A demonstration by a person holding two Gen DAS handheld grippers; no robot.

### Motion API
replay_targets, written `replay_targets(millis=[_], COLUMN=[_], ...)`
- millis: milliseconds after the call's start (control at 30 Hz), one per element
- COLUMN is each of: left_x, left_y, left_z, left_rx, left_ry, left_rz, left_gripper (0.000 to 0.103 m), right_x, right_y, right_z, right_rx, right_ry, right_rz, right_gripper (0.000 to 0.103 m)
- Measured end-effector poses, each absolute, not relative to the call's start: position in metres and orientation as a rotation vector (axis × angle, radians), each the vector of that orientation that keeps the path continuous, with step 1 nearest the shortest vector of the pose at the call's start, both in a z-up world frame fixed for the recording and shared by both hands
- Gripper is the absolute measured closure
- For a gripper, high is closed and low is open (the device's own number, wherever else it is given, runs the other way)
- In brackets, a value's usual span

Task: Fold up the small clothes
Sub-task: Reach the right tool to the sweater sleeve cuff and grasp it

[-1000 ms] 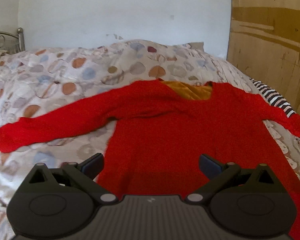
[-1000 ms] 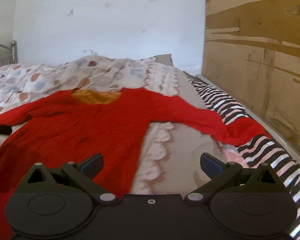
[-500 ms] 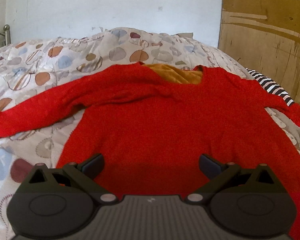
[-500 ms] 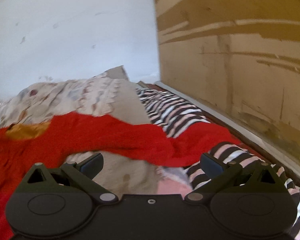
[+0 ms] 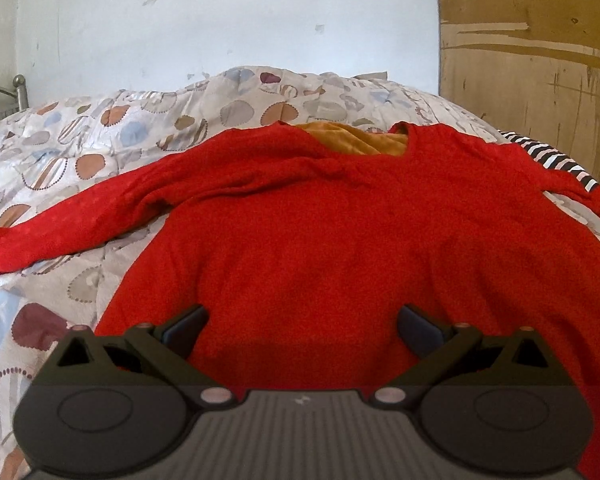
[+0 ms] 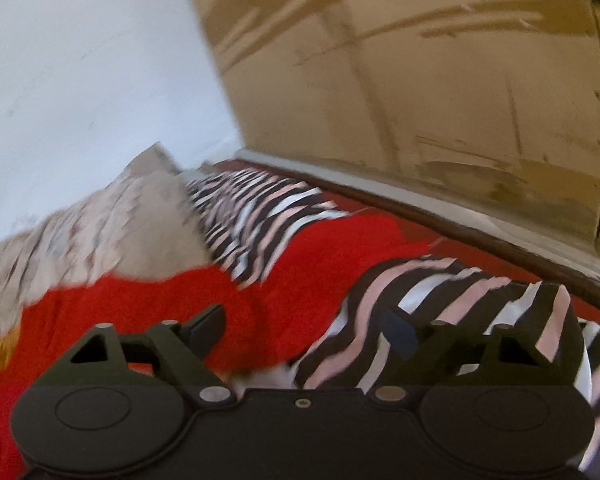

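Two claws are ours to report. Our left gripper has its jaws spread wide with nothing between them, hovering low over the bottom part of the red sweater. Our right gripper also stands apart, though its jaws have just been closing a little; the end of the sweater's red sleeve lies under the gap on its left side and striped cloth on its right, and the blurred right wrist view does not show the pads pressing on anything.

The sweater lies flat and face up on the bed, neck opening toward the head end with an orange lining showing inside it. One sleeve stretches out over the patterned quilt toward the left edge of the bed. The other runs toward the right edge, where it crosses a black, white and pink striped cloth.

Along that right edge stands a brown wooden panel. A pale wall rises beyond the quilt, and a metal bedpost shows at the far left corner.
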State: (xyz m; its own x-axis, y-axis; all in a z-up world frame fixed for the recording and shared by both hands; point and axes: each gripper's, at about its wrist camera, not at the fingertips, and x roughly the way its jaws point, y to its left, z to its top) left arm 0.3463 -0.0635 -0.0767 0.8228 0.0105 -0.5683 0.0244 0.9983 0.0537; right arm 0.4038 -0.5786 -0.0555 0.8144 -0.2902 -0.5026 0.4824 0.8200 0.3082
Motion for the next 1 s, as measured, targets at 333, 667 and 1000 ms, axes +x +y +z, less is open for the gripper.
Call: replay_targets(millis=[333, 667, 1000], left_x=[0.344, 0.344, 0.349], left_y=[-0.062, -0.062, -0.051], left_z=[-0.080, -0.080, -0.068], left_rx=[0.048, 0.048, -0.006], left_ry=[0.593, 0.589, 0.629], left_rz=[-0.007, -0.006, -0.052], left_gripper=[0.000, 0.000, 0.000], right_x=[0.456, 0.460, 0.466], right_y=[-0.633, -0.627, -0.549], right_z=[-0.067, -0.049, 0.047], right_rx=[0.660, 0.576, 0.261], right_ry=[0.533, 0.497, 0.373], right_rz=[-0.589, -0.571, -0.399], right_gripper=[0.026, 0.091, 0.097])
